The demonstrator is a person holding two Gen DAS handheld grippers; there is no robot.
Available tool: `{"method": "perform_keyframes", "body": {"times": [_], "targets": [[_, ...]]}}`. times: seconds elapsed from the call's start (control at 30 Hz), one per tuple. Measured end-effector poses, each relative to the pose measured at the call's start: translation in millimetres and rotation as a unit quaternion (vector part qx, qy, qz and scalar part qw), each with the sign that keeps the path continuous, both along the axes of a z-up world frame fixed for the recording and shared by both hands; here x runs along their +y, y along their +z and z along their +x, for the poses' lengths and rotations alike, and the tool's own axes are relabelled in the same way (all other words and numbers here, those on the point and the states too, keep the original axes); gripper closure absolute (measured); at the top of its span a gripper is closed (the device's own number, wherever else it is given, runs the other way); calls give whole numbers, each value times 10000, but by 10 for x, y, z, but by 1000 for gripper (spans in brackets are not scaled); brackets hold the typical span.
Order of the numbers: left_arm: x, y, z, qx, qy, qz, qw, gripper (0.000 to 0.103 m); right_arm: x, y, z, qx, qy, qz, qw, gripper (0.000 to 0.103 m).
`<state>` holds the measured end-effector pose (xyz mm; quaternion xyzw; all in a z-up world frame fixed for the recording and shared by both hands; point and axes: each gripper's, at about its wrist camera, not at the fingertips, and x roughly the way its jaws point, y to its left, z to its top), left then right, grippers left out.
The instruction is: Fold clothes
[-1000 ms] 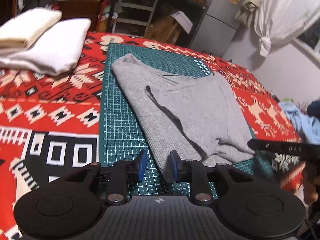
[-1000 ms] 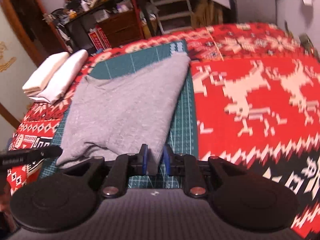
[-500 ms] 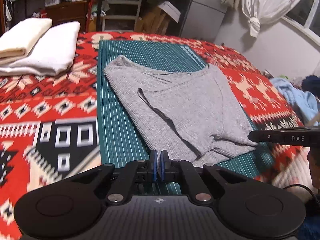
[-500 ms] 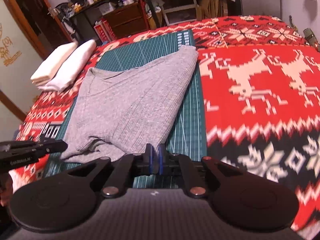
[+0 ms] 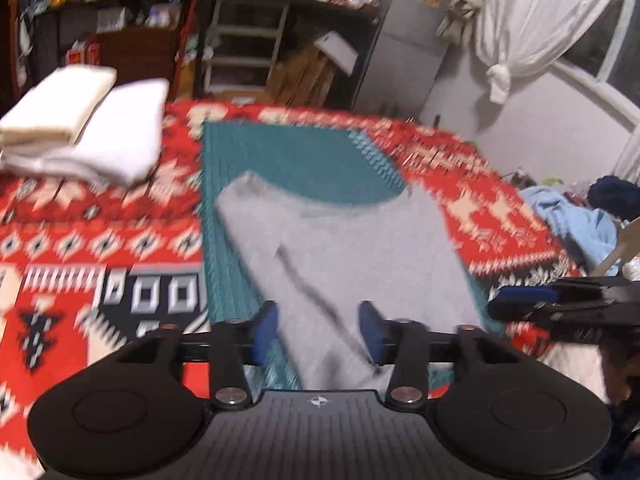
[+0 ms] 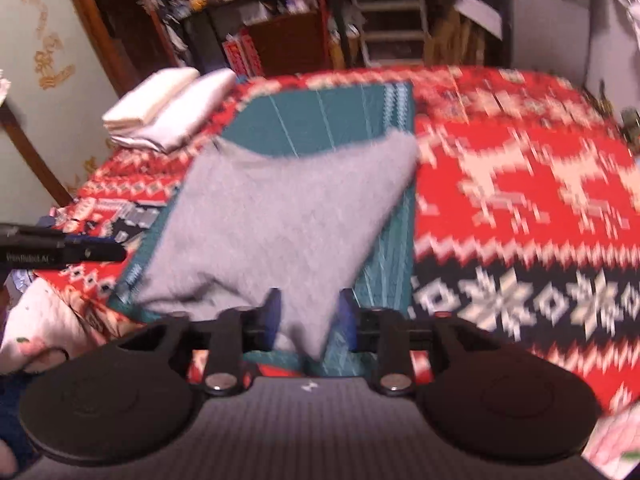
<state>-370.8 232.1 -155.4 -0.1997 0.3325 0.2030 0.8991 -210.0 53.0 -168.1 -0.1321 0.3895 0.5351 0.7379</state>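
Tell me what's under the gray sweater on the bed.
The gray sweater lies on a green cutting mat, which sits on the red patterned blanket. The mat shows around the sweater's edges; the part directly beneath it is covered, so anything there is hidden.

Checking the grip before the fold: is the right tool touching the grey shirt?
Cannot tell. In the blurred right wrist view the right tool stands open around the grey shirt's corner; contact is unclear.

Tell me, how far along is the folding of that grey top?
Done: two white folded items are stacked at the side, and the grey top lies partly folded on the green mat. In hand: both the left gripper and right gripper are open around its near edge, gripping nothing yet. Left: at least one more fold, probably, then stacking. Blue clothes wait beyond.
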Motion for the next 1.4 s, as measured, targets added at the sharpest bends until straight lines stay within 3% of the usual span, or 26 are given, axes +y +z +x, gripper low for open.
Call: {"method": "perform_keyframes", "body": {"times": [0.03, 0.1, 0.27, 0.4, 0.53, 0.6, 0.8, 0.87, 0.9, 1.07, 1.2, 1.3, 1.4], "targets": [[-28, -2, 66, -68, -72, 146, 9998, 49, 62, 19, -16, -89, 32, 24, 10000, 60], [-75, -37, 203, -142, -190, 395, 9989, 44, 187, 56, -49, -268, 96, 71, 9996, 42], [-205, -329, 538, -32, -528, 831, 9951, 45, 435, -33, -124, -719, 265, 131, 9970, 27], [-232, -540, 588, 186, -539, 934, 9940, 44, 549, -195, -173, -1056, 391, 42, 9936, 18], [-294, -646, 576, 308, -666, 1221, 9898, 37, 552, -402, -178, -1027, 481, -94, 9935, 10], [-300, -659, 579, 292, -659, 1241, 9896, 33, 538, -447, -152, -979, 475, -131, 9940, 1], [-279, -598, 580, 361, -609, 1139, 9910, 26, 473, -488, -31, -781, 374, -188, 9961, 0], [-265, -552, 568, 464, -480, 1106, 9916, 7, 424, -442, 14, -765, 323, -154, 9964, 0], [-246, -530, 561, 528, -397, 1082, 9919, 5, 390, -401, 44, -748, 288, -113, 9967, 0], [-131, -460, 481, 449, -561, 632, 9954, 5, 319, -291, 173, -823, 2, -328, 9961, 0], [-116, -521, 523, 817, -425, 726, 9931, 4, 388, -330, 250, -888, -166, -776, 9929, 0], [-113, -571, 547, 968, -325, 709, 9922, 3, 448, -399, 327, -672, -310, -1169, 9904, 0], [-44, -601, 527, 888, -227, 424, 9949, 2, 421, -447, 424, -294, -498, -1167, 9915, 0]]}}
